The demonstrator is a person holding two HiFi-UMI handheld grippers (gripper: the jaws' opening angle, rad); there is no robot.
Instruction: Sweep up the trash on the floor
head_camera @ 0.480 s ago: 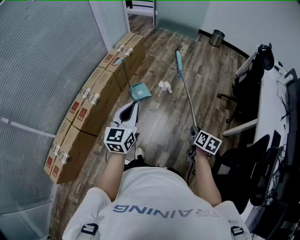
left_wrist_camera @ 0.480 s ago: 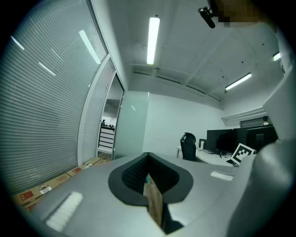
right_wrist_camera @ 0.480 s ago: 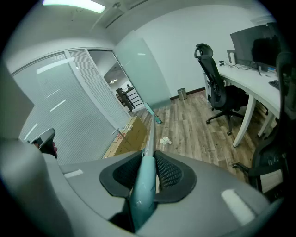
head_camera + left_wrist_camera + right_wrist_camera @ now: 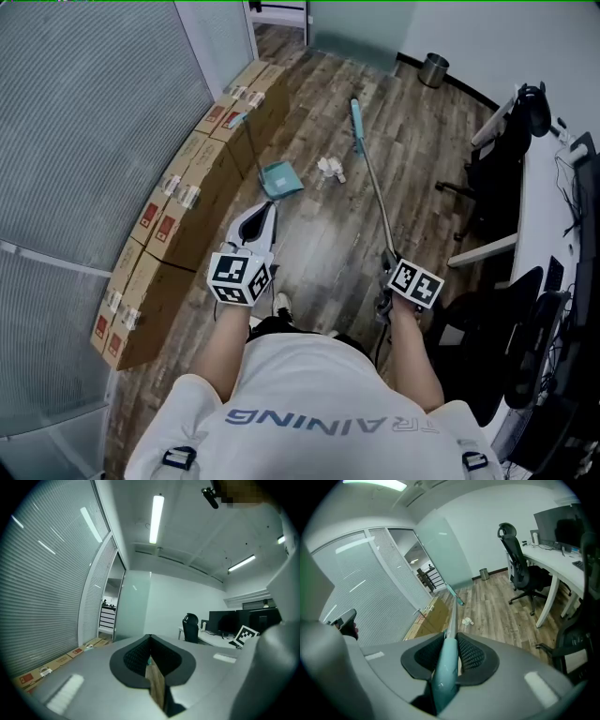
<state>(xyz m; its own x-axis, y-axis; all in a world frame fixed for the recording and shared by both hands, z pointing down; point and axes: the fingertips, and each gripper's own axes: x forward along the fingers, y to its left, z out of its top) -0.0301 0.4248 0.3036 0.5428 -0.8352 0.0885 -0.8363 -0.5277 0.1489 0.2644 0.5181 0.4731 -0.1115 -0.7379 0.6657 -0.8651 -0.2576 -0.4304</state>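
**Head view:** crumpled paper trash (image 4: pixel 330 169) lies on the far floor, between the dustpan (image 4: pixel 279 180) on its left and the broom (image 4: pixel 370 178).

**Left gripper view:** the left gripper (image 4: pixel 151 663) is pressed together, apparently empty.

**Right gripper view:** the right gripper (image 4: pixel 451 651) pinches the broom handle. Short leftward strokes toward the dustpan should work best.

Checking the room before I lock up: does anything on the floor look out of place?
Yes. A small clump of crumpled white trash lies loose on the wood floor, between the teal dustpan and the broom. Nothing else stands out.
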